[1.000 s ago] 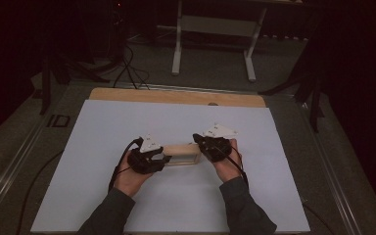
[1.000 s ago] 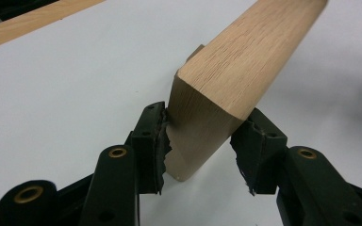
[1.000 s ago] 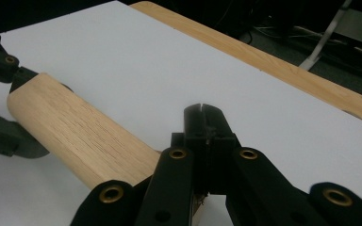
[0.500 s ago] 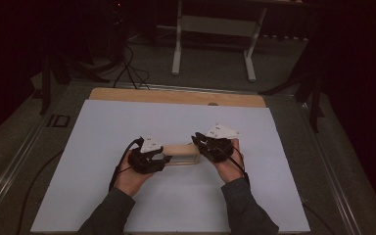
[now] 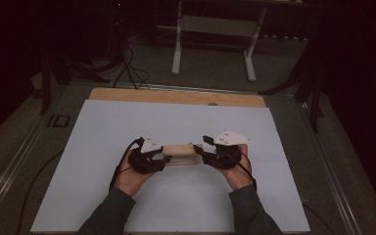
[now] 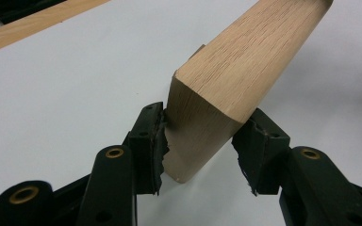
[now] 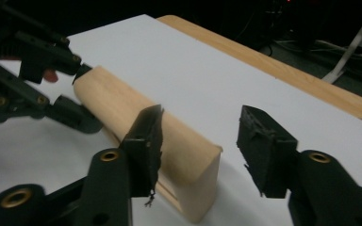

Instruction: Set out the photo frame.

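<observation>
A light wooden block with a rounded top lies lengthwise between my two grippers on the white sheet. My left gripper is shut on its left end. In the left gripper view both pads press the block from either side of the gripper. My right gripper stands open at the right end, its jaws having just been opening. In the right gripper view the block lies beside the left jaw of that gripper, the right pad well apart from it. The left gripper shows at the block's far end.
The white sheet covers most of the table, with a wooden board edge along its far side. Beyond the table stand a white table frame and cables on a dark floor.
The right gripper's jaws have opened off the block's right end and the hand has drawn slightly to the right. The left gripper and the block stay in place.
</observation>
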A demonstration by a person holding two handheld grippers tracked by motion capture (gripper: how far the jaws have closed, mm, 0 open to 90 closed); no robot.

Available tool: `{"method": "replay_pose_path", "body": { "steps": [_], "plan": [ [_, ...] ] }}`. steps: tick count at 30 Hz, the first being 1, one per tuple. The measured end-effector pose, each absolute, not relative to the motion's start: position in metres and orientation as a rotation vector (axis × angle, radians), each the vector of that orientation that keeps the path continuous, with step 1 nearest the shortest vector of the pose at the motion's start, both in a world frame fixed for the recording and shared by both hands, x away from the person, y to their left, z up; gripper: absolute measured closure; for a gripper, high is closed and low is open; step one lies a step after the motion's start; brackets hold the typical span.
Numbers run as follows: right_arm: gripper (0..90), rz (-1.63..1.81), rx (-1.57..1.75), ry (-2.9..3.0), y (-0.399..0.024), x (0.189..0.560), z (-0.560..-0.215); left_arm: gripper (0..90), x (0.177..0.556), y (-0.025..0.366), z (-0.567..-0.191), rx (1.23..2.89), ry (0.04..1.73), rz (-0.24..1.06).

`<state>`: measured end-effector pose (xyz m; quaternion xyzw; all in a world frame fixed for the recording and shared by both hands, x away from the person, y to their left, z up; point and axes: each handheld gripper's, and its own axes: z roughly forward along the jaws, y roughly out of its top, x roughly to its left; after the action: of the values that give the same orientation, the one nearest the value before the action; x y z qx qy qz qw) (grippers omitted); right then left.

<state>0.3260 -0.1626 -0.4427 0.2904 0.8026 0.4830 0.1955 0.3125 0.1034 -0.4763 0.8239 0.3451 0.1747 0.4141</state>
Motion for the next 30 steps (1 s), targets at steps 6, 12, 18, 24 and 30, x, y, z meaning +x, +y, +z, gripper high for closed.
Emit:
{"method": "replay_pose_path", "body": {
  "steps": [6, 12, 18, 24, 30],
  "plan": [
    [41.2, 1.341, 0.822, 2.263, -0.167, 0.324, -0.448, 54.1, 0.313, 0.103, -0.476, 2.073, 0.865, 0.439],
    [38.5, 1.330, 0.828, 2.290, -0.168, 0.325, -0.456, 54.1, 0.315, 0.103, -0.478, 2.077, 0.867, 0.439],
    [36.4, 1.324, 0.824, 2.319, -0.165, 0.328, -0.463, 53.9, 0.316, 0.103, -0.480, 2.075, 0.871, 0.440],
    [36.1, 1.321, 0.820, 2.342, -0.162, 0.332, -0.471, 53.4, 0.318, 0.102, -0.482, 2.082, 0.866, 0.443],
    [37.7, 1.321, 0.822, 2.361, -0.160, 0.336, -0.478, 53.4, 0.321, 0.102, -0.484, 2.089, 0.864, 0.438]
  ]
}}
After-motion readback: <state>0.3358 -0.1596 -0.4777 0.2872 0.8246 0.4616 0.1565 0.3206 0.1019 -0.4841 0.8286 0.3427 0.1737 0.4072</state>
